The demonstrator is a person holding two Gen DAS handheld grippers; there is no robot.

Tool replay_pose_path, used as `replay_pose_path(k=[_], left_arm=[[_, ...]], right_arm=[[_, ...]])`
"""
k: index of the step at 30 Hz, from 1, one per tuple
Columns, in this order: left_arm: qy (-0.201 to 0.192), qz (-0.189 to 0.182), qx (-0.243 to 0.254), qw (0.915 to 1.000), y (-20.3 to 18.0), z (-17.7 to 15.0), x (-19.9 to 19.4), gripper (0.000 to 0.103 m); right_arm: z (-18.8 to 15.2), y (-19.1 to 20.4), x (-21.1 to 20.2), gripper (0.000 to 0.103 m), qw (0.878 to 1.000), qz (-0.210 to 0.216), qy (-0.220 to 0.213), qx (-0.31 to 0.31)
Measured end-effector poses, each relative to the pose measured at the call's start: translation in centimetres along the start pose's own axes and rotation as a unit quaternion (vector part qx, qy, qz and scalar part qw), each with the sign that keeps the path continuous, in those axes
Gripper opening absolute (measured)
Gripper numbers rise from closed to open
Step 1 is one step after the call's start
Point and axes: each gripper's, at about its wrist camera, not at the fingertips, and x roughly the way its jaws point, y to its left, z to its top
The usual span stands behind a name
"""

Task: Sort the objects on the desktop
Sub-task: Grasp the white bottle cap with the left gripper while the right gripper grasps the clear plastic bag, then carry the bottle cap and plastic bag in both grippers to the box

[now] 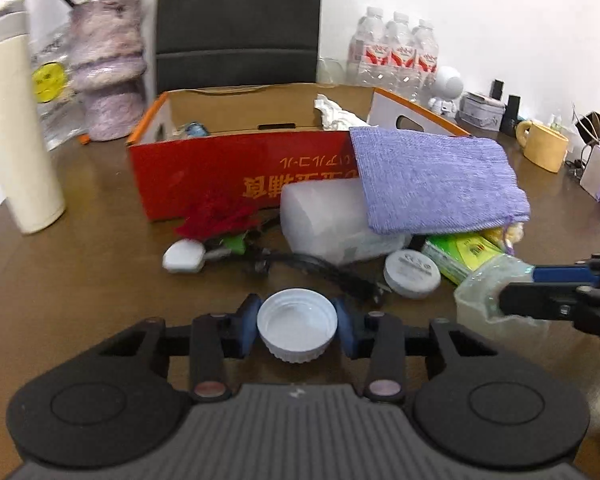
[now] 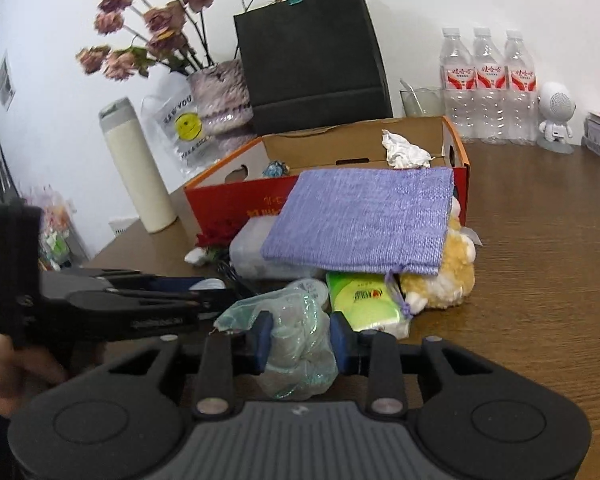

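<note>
Left wrist view: the left gripper [image 1: 297,326] has its blue fingers [image 1: 249,322] closed against both sides of a white bottle cap [image 1: 297,322], which sits open side up between them, above the brown bench [image 1: 80,272]. Beyond it lies a clutter of things: a small white charger [image 1: 183,256] with a black cable [image 1: 324,270], a round white lidded jar [image 1: 412,273], a red fabric flower [image 1: 216,216], a translucent white container [image 1: 324,220] and a purple woven pouch [image 1: 432,178] draped over that container and leaning on the red cardboard box [image 1: 240,176]. A crumpled white tissue [image 1: 334,114] lies inside the box. At the right edge the right gripper [image 1: 496,290] comes in from the side, its fingers pinching a clear crinkled plastic bag [image 1: 484,292].

The right wrist view shows that grasp from behind: the right gripper [image 2: 302,340] has its fingers [image 2: 342,342] squeezed on the clear crinkled plastic bag [image 2: 300,344] (the plastic bulges out above and below the fingers). Just beyond it lie a green tissue pack [image 2: 364,300] and a yellow plush toy [image 2: 452,276], both partly under the purple woven pouch [image 2: 360,220]. The left gripper [image 2: 204,296] reaches in from the left. Three water bottles [image 2: 488,84], a cream thermos [image 2: 136,168] and a black paper bag [image 2: 312,52] stand further back
</note>
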Motion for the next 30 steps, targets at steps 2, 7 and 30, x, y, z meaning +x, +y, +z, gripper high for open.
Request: replay_pose_path(k=[2,7,30], left_arm=[[-0.011,0.001,-0.017,0.9998,0.0,-0.9,-2.0,0.041],[-0.046,0.005,-0.026,0.9986,-1.1,-3.2,-6.7,0.041],[-0.113,0.022,-0.02,0.9932,-4.3,-6.8,-15.1,0.041]], right_arm=[[-0.5,0.1,-0.4,0.03,1.0,-0.001,0.003,-0.003],[-1.9,1.1,-1.8,0.036,0.999,-0.007,0.004,-0.032],[-5.0,6.5,-8.1,0.036,0.994,-0.05,-0.046,-0.085]])
